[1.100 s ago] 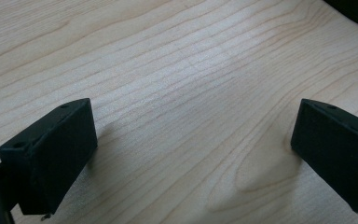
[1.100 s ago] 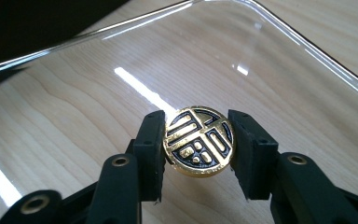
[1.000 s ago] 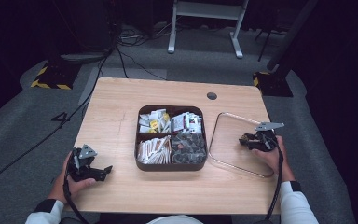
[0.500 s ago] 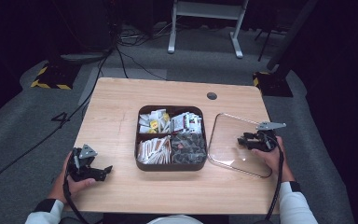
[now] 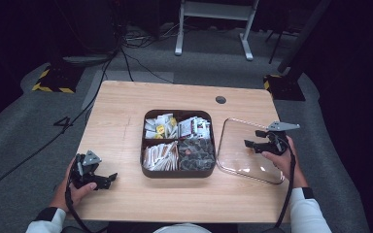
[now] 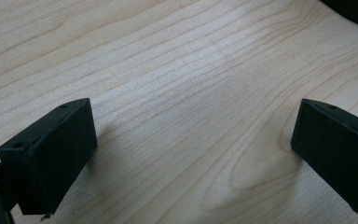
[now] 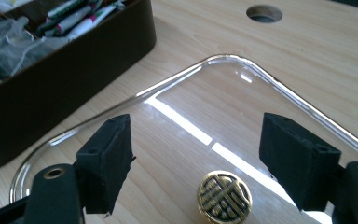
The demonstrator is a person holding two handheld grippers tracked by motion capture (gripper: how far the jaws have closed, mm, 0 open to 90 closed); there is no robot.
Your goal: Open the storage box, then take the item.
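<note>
A dark brown box [image 5: 214, 145] with four compartments of packets and tea bags stands mid-table. To its right a clear lid [image 5: 240, 150] with a gold knob [image 7: 224, 195] lies flat on the wood. My right gripper [image 5: 248, 144] hovers over the lid. Its jaws have just been opening and now stand wide apart in the right gripper view [image 7: 198, 144], with the knob low between them and untouched. The box's wall [image 7: 74, 65] sits just left of the lid [image 7: 242, 93]. My left gripper [image 5: 111, 178] rests at the front left, open over bare wood [image 6: 193, 135].
A round cable hole [image 5: 220, 100] lies behind the lid, near the table's far edge. The lid reaches close to the right edge of the table [image 5: 126, 111]. Beyond the table are grey carpet, cables and a white stand.
The lid, raised at a tilt beside the box a second ago, now lies flat on the table. My right gripper has let go of it and lifted slightly. The left gripper has not moved.
</note>
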